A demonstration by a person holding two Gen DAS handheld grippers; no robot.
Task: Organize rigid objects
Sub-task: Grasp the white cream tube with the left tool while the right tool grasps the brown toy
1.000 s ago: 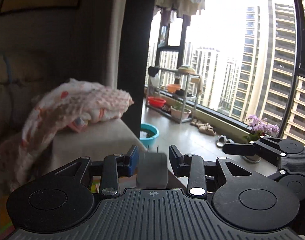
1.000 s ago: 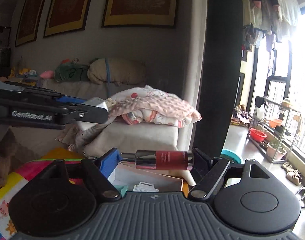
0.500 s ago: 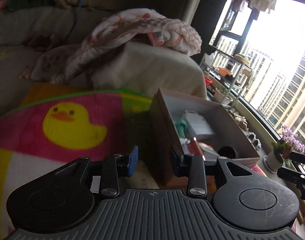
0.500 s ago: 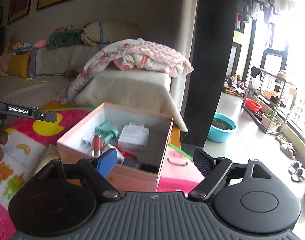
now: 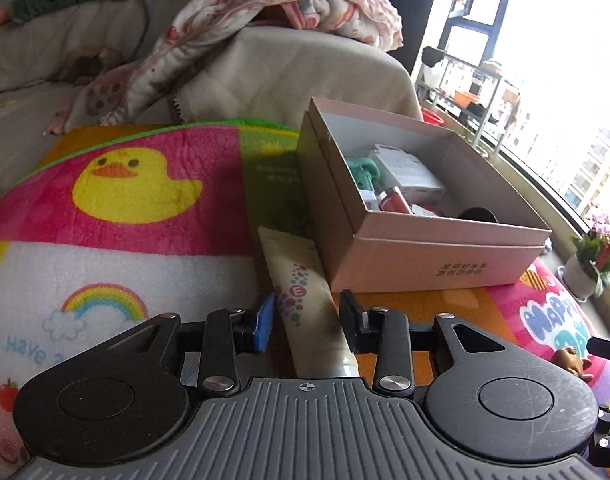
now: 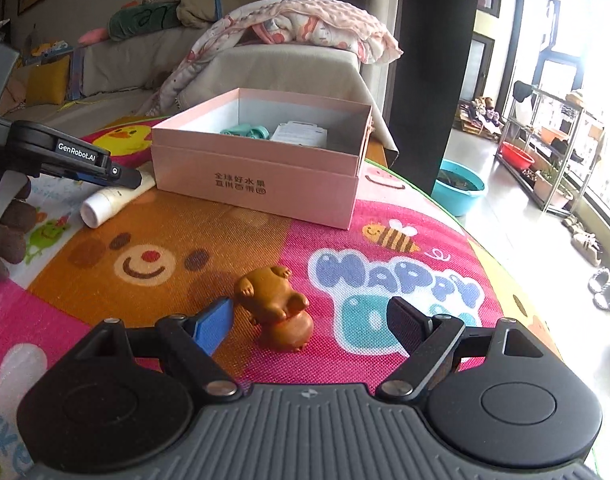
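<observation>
- While box (image 6: pixel 265 176) already holds several items, task looks partly done: teal clip (image 5: pixel 361 168), white carton (image 5: pixel 405 172), red-capped tube (image 5: pixel 393 202) and a dark round thing inside; exact count hard to tell.
- Left to pack, judging from here: cream tube (image 5: pixel 301 296) and brown animal figurine (image 6: pixel 277 308), both on the printed mat (image 6: pixel 405 280), outside the box.
- Left gripper (image 5: pixel 305 320): fingers narrowly parted, straddling the cream tube; blue pad (image 5: pixel 265 320) just beside one flank, dark pad near the other; pads not clearly pressing, so no grip yet. Tube runs forward between the fingers, far end by the box's near corner.
- Right gripper (image 6: pixel 309 324): spread wide, nothing pinched; figurine on the mat between and just ahead of the fingers, closer to the blue finger (image 6: pixel 213 324). Box well ahead of it.
- Versus a second ago: left then carried a flat dark item and right a red-capped tube, both aimed at sofa and window; now both empty and tipped down at the mat.
- Versus half a second ago: box filled both views with no loose item between fingers; now tube and figurine framed.
- Next, likely: close on each, lift, drop in box.
</observation>
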